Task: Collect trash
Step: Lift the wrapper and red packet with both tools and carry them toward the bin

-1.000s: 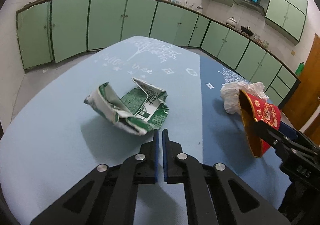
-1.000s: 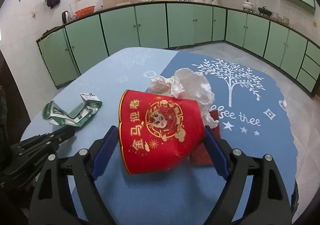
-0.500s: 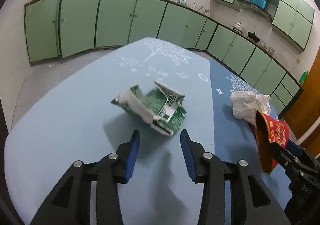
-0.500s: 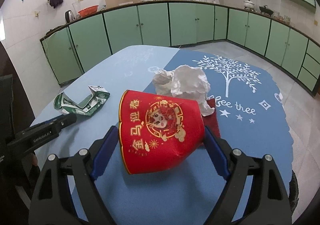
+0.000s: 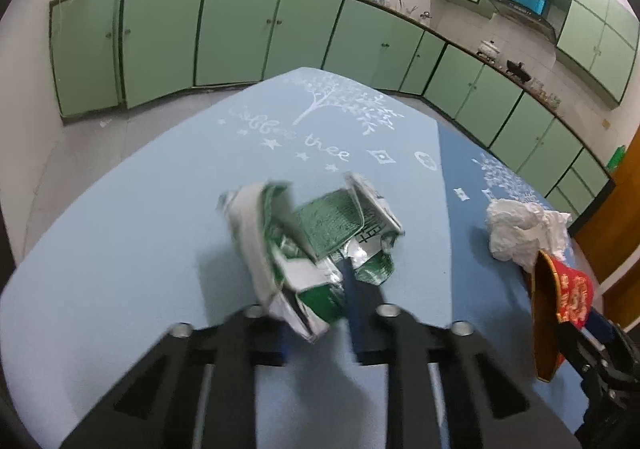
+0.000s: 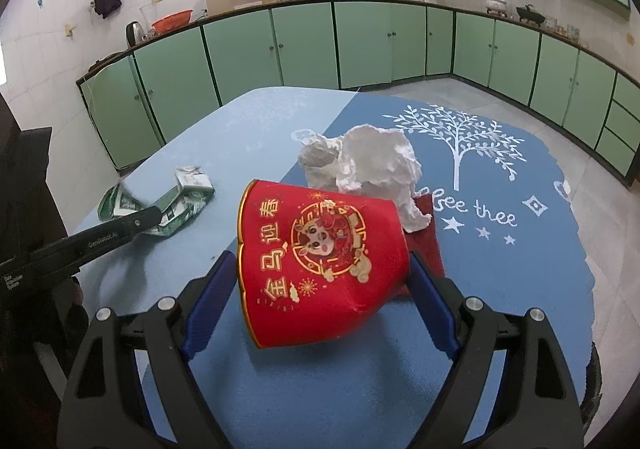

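A crumpled green and white carton lies on the blue table. My left gripper has its two fingers on either side of the carton's near end; the view is blurred. The carton and the left gripper's finger also show in the right wrist view. My right gripper is shut on a red paper cup with gold lettering, held on its side above the table. The cup also shows at the right of the left wrist view. A crumpled white tissue lies behind it.
A flat red piece lies under the tissue. The tablecloth has white tree prints. Green cabinets line the walls beyond the table. The tissue lies near the table's right edge in the left wrist view.
My left gripper opened, moved forward and now closes around the near end of the carton. The right gripper has kept its hold on the red cup with little movement.
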`<state>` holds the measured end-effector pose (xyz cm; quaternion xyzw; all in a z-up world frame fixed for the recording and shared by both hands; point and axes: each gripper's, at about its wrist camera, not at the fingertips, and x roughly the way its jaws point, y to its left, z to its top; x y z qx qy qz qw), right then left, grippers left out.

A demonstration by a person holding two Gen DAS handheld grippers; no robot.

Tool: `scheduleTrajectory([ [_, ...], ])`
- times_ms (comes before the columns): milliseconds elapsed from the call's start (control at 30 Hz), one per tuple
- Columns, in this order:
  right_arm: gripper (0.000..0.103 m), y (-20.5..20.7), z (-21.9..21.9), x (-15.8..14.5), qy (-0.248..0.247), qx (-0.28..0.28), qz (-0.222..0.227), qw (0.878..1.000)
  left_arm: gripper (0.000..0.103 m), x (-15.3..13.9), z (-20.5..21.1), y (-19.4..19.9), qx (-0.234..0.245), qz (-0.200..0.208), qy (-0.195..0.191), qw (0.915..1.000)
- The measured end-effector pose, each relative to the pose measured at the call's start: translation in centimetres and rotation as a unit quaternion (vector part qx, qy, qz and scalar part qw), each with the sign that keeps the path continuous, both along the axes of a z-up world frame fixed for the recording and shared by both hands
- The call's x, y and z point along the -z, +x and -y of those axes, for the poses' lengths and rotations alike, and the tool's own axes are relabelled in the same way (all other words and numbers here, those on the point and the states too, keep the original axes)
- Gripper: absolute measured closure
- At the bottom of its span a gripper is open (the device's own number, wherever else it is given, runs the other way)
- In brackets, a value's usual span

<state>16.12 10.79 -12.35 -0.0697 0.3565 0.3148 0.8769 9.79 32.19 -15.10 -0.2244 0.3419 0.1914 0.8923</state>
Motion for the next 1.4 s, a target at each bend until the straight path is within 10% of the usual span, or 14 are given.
scheduleTrajectory([
  [700,0.021,-3.3,7.4,-5.9,0.048,0.043,0.047,0.997,0.096,-5.6,7.2,-3.4,0.070,0.066,0.034,0.9948],
  [1400,0.021,-6.9,20.3,-7.9,0.054,0.148,0.080,0.984,0.096,-8.1,21.0,-1.2,0.225,0.085,0.074,0.9679],
])
